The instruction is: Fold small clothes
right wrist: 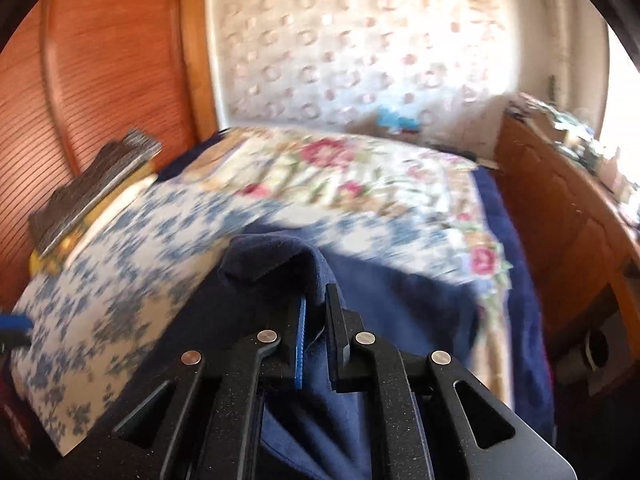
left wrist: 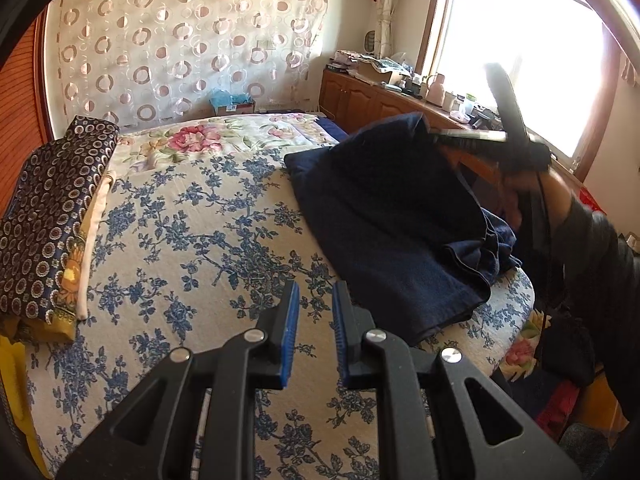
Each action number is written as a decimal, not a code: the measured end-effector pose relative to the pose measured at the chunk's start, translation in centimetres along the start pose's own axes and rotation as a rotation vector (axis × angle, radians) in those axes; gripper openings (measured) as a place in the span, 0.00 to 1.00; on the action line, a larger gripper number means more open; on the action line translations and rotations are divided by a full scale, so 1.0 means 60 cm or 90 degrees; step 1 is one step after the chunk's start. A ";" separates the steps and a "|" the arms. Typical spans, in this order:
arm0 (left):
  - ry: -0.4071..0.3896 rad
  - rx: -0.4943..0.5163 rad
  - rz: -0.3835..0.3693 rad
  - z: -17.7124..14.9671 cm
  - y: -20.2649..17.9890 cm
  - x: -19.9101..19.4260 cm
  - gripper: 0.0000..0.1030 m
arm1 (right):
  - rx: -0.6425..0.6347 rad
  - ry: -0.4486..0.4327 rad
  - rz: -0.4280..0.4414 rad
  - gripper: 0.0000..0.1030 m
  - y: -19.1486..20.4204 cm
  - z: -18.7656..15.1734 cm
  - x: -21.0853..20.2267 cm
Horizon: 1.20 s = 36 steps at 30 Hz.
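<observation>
A dark navy garment (left wrist: 384,216) lies on the right side of the bed (left wrist: 192,232), one corner lifted off the blue-flowered cover while the rest trails down to the bed's near right edge. The right gripper (right wrist: 316,312) has its jaws clamped on that raised fold; the cloth bunches between the pads and drapes over the left finger. The left gripper (left wrist: 316,320) hangs over the bare cover with its blue pads (left wrist: 294,316) nearly together, a narrow gap between them and nothing in it. At the far end an open cardboard box (left wrist: 236,106) sits against the curtained wall with something light blue in it; I cannot tell what. Only the left wrist view shows the bright window (left wrist: 520,60), the cluttered cabinet top (left wrist: 400,80) and the right tool from outside. The right wrist view is blurred. A folded patterned stack (left wrist: 52,216) sits along the bed's left edge, leaving the middle of the cover open.
</observation>
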<state>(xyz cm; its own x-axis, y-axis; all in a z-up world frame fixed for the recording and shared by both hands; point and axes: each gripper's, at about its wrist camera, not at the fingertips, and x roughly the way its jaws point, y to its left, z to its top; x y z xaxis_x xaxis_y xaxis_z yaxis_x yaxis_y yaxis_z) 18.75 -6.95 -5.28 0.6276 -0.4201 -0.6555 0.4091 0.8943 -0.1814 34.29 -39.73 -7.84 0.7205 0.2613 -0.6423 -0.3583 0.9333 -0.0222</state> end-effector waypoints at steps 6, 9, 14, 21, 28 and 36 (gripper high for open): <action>0.006 -0.005 -0.004 -0.002 -0.001 0.010 0.13 | 0.125 0.054 -0.134 0.09 -0.153 0.011 0.026; 0.007 -0.006 -0.009 -0.003 -0.004 0.016 0.13 | 0.147 0.086 -0.151 0.29 -0.182 -0.010 0.036; 0.011 -0.001 -0.012 -0.005 -0.013 0.026 0.13 | 0.129 0.053 -0.109 0.29 -0.138 -0.068 -0.016; 0.016 0.006 -0.024 -0.009 -0.029 0.035 0.13 | 0.138 0.036 -0.038 0.34 -0.057 -0.151 -0.088; 0.017 0.010 -0.029 -0.009 -0.037 0.038 0.13 | 0.114 0.030 -0.020 0.34 0.020 -0.192 -0.123; 0.020 0.008 -0.032 -0.012 -0.040 0.039 0.13 | 0.032 0.058 0.009 0.35 0.104 -0.191 -0.077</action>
<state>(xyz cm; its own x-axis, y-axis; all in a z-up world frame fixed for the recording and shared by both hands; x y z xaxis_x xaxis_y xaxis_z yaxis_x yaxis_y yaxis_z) 18.76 -9.97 -6.88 0.5851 -0.4592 -0.6685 0.4481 0.8700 -0.2054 21.92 -37.93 -13.81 0.6576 0.2528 -0.7097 -0.3359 0.9416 0.0242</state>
